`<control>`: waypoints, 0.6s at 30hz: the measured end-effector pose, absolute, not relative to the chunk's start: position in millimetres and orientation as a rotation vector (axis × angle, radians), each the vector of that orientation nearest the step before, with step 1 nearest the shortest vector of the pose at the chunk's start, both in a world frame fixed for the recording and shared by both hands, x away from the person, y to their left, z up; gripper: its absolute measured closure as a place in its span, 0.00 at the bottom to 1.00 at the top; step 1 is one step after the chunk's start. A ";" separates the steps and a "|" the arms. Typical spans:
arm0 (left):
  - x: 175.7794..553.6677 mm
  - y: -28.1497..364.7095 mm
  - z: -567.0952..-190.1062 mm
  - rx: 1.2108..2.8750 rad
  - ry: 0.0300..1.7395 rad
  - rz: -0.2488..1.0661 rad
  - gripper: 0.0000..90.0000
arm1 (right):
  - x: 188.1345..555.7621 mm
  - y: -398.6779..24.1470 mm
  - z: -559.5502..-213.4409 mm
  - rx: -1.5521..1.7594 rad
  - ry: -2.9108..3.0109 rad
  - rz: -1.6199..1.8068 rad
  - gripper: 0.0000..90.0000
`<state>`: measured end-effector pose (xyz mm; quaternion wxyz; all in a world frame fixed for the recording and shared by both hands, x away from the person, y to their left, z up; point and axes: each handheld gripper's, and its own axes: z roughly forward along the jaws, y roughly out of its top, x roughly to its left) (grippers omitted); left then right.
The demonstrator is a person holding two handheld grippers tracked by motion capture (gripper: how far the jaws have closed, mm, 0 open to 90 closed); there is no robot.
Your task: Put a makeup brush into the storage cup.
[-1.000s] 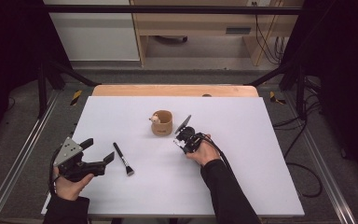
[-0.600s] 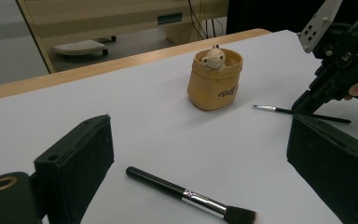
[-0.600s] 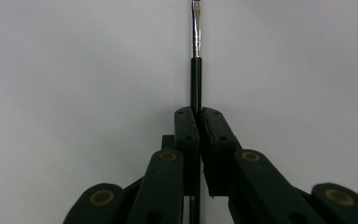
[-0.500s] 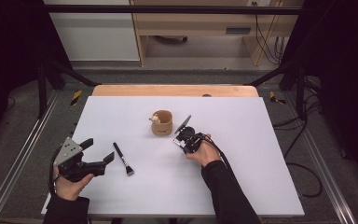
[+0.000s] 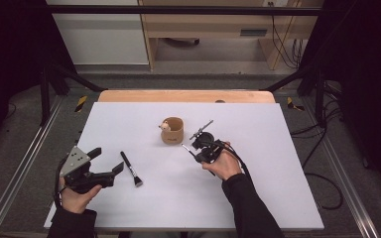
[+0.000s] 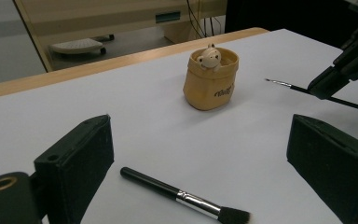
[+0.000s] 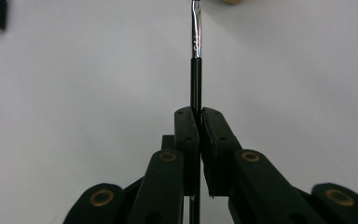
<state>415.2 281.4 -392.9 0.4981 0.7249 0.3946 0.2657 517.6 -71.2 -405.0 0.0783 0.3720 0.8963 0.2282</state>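
Note:
A tan pouch-shaped holder [image 5: 172,131] [image 6: 210,81] with a small bear figure in it stands mid-table. My right gripper [image 5: 197,148] [image 7: 199,112] hovers just right of the holder, shut on a thin black-handled brush [image 7: 196,70] [image 6: 291,87] whose silver ferrule and tip point toward the holder. A thicker makeup brush [image 5: 130,169] [image 6: 182,196] lies flat on the white table [image 5: 258,188], bristles toward me. My left gripper [image 5: 108,161] [image 6: 200,135] is open just left of the makeup brush, apart from it, with nothing between the jaws.
The white surface has a wooden strip [image 5: 186,95] along its far edge. Metal frame rails [image 5: 25,163] run down both sides, and cables [image 5: 322,148] lie on the floor to the right.
My right gripper has lifted slightly off the table with the thin brush still in it. The left gripper, the makeup brush and the holder have not moved.

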 end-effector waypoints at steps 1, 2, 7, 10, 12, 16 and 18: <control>415.0 280.9 -392.7 1.754 0.955 0.642 0.07 | 515.5 -72.8 -402.8 1.098 2.678 0.708 0.96; 414.9 280.3 -392.6 1.753 0.954 0.639 0.07 | 513.1 -74.4 -400.9 1.087 2.670 0.729 0.95; 413.5 275.8 -391.0 1.753 0.950 0.627 0.07 | 500.8 -85.1 -393.5 1.077 2.621 0.855 0.95; 412.7 272.7 -389.9 1.747 0.953 0.617 0.07 | 493.0 -92.2 -390.5 1.076 2.583 0.934 0.96; 412.2 270.6 -389.0 1.743 0.958 0.610 0.08 | 488.2 -96.5 -389.8 1.074 2.565 0.983 0.96; 410.9 267.1 -387.6 1.732 0.963 0.598 0.08 | 479.8 -104.4 -391.8 1.028 2.527 1.063 0.95; 410.3 265.4 -387.0 1.719 0.967 0.586 0.08 | 475.1 -107.6 -393.0 1.034 2.509 1.100 0.95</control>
